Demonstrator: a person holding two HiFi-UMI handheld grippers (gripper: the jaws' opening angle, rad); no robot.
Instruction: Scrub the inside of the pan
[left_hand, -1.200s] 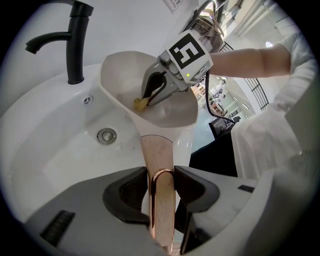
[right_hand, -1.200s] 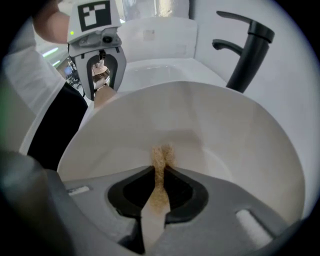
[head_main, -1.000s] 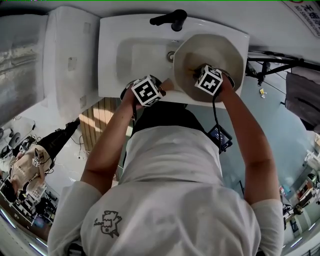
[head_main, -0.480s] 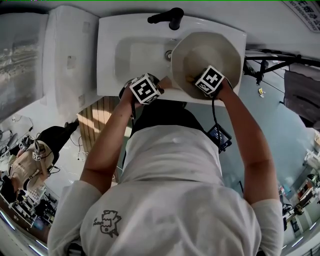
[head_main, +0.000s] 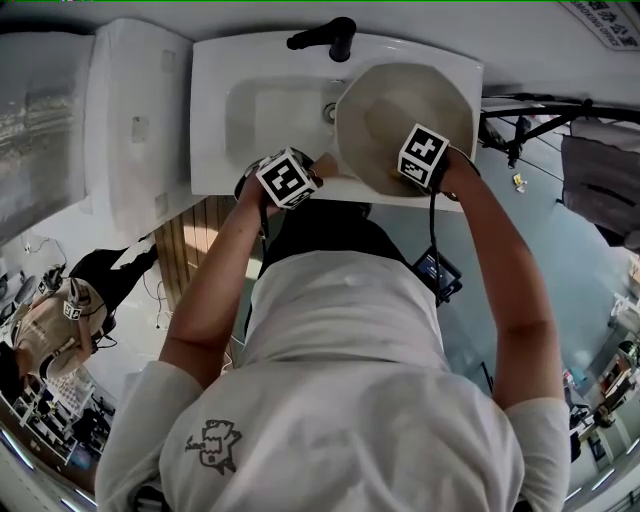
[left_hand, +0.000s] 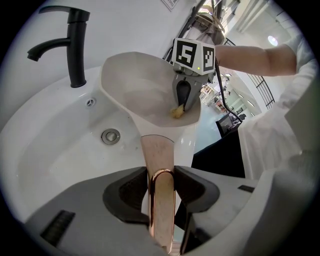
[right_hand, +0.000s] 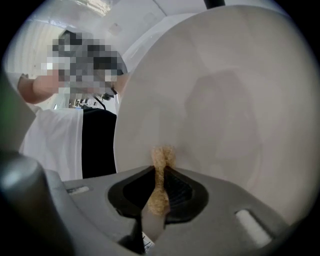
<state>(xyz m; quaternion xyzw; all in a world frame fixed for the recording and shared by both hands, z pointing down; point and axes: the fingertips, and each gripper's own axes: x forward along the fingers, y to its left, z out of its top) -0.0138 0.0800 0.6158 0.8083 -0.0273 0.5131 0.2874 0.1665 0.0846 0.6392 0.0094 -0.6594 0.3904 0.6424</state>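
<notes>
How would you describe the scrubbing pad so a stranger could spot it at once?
Find the white sink with the black faucet; a cream pan tilts over its right side. Inside the pan, pinched in the right gripper, sits the scrub pad: a small tan, fibrous wad, the one rough thing against the pan's smooth pale wall.

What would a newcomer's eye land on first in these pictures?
The big cream pan, tilted over the right side of the white sink, stands out. The left gripper clamps its copper-coloured handle, while the right gripper pinches a tan scrubbing pad against the pan's inside. A black faucet stands behind.
</notes>
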